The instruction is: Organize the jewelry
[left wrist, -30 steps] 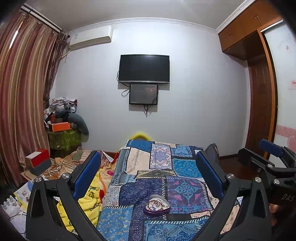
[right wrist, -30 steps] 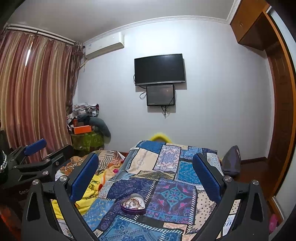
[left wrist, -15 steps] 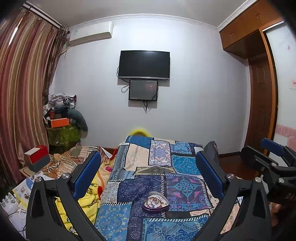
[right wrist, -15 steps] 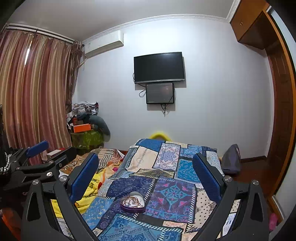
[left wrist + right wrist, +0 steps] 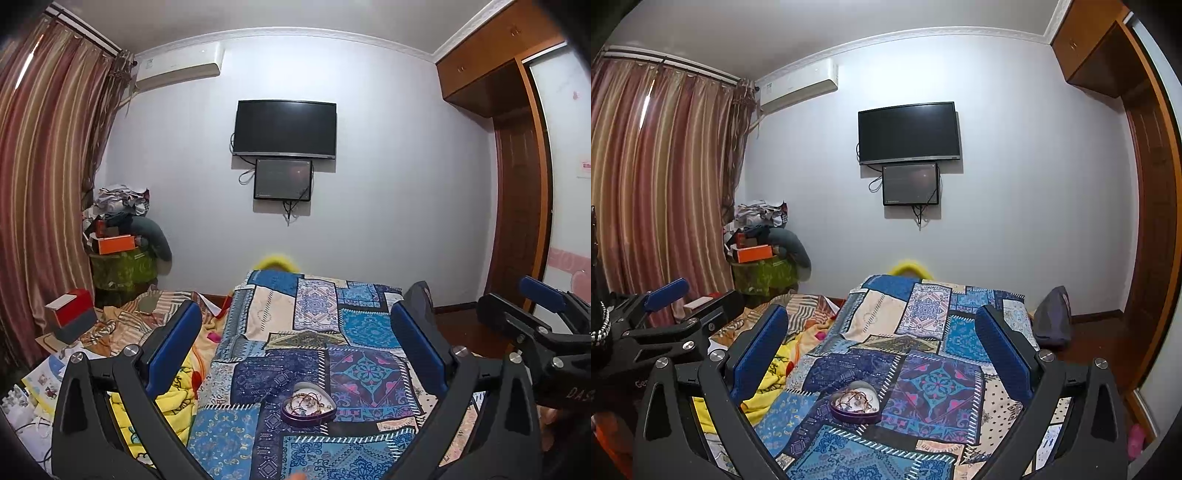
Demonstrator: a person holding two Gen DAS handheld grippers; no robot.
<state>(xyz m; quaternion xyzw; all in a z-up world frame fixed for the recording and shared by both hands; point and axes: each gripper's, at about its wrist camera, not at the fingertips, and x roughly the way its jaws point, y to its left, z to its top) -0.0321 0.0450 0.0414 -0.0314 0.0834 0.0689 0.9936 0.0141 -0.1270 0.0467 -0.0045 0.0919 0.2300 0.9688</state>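
Ahead, a bed is covered by a patchwork quilt (image 5: 314, 354) in blue, cream and purple squares with dense ornamental prints. Near its close end rests a small heart-shaped tin (image 5: 308, 406), its purple metal wall smooth and shallow, holding a tangle of thin chains and beads whose pieces are too small to tell apart. The left gripper (image 5: 295, 354) hangs above the quilt, its black angular frame ending in two flat, blue, ribbed pads spread wide with nothing between them. The right gripper (image 5: 881, 350) is released in the same way, apart from the tin. Crumpled yellow fabric (image 5: 173, 391) lies just beside the quilt's left edge.
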